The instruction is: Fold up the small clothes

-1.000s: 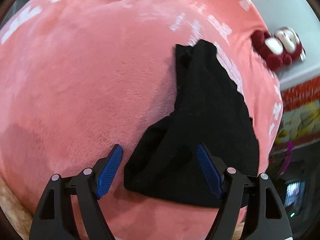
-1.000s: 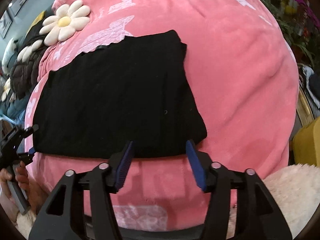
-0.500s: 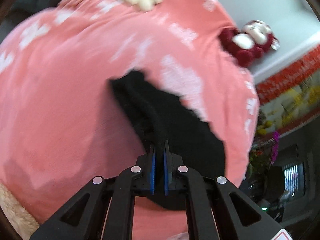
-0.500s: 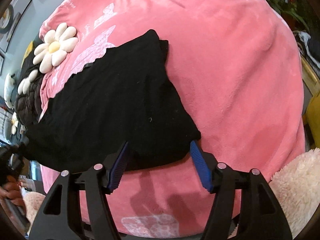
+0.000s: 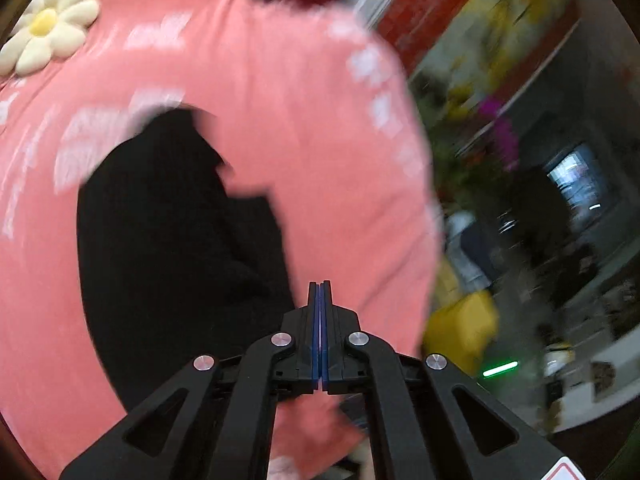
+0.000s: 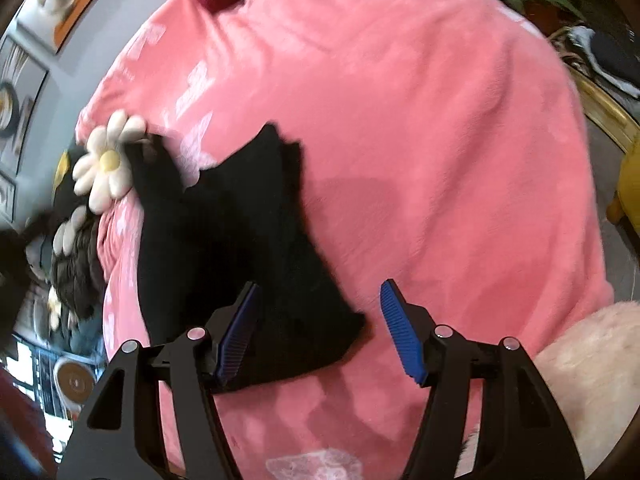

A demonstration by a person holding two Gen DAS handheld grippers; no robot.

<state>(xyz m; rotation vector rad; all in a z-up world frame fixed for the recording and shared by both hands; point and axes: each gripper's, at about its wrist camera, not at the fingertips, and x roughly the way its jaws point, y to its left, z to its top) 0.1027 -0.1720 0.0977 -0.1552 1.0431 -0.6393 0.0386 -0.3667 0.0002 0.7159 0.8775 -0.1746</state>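
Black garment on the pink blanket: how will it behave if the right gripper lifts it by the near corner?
The black garment is probably floppy: it lies rumpled with layers folded over. Lifted by one corner, it would likely drape and unfold rather than keep its shape. It looks light and thin, and the plush pink blanket may drag on it. The right gripper is open astride that corner.

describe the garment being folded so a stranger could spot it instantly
Find the big pink blanket with white prints covering the whole surface. On it, beside a cream daisy cushion, lies the black garment: plain, partly folded, the only black cloth on the pink, with one corner between the right tongs.
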